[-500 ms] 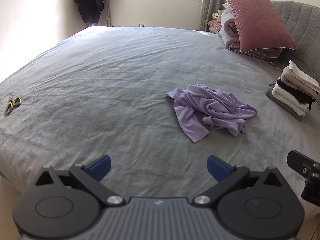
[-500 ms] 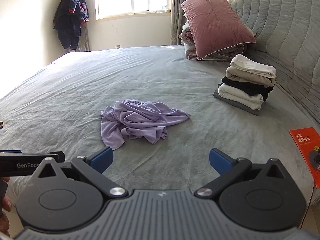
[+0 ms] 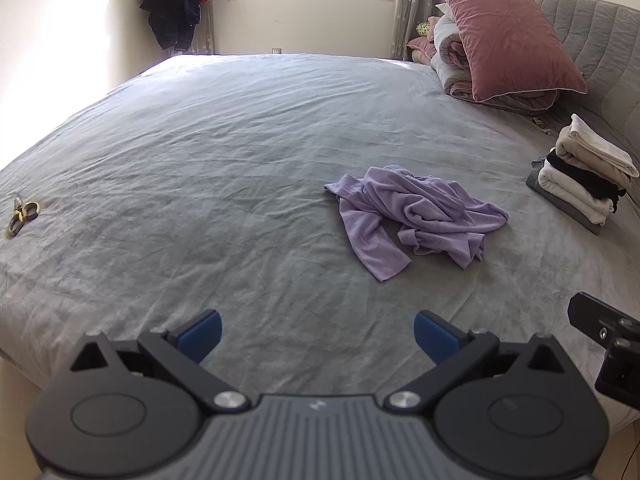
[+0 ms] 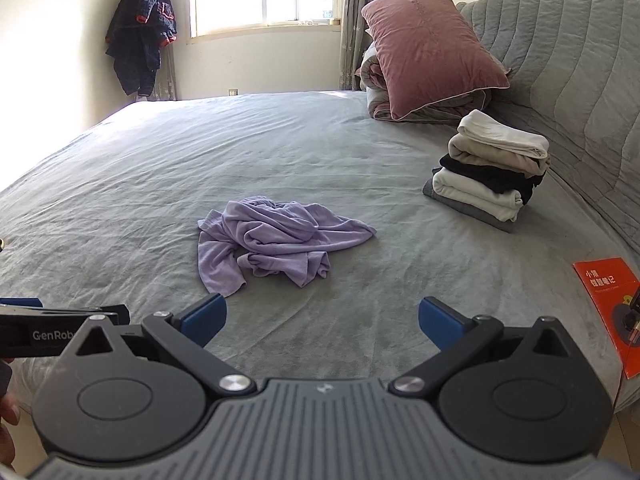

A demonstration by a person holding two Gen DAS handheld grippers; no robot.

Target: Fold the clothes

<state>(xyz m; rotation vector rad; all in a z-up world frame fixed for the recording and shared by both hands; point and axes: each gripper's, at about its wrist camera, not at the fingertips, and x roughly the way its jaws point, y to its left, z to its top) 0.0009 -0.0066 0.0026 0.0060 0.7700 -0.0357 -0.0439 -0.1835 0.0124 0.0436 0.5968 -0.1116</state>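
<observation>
You have bare grey bedsheet (image 3: 240, 168) ahead of both grippers, right up to the crumpled lilac garment (image 4: 276, 240). To your right, a stack of folded white, beige and black clothes (image 4: 488, 172) and a flat orange booklet (image 4: 608, 308) block that side.

Two matching hand-held tongs, black and grey with blue tips

The left tongs (image 3: 316, 334) and right tongs (image 4: 322, 320) each had a ribbed grey body bearing a small white mark, two round black discs, black link arms pinned by silver screws, and blue pads (image 4: 204, 314) on the fingers. White "GenRob" lettering showed on the left unit's black side, with a bit of the person's hand (image 4: 8, 420) beneath.
</observation>
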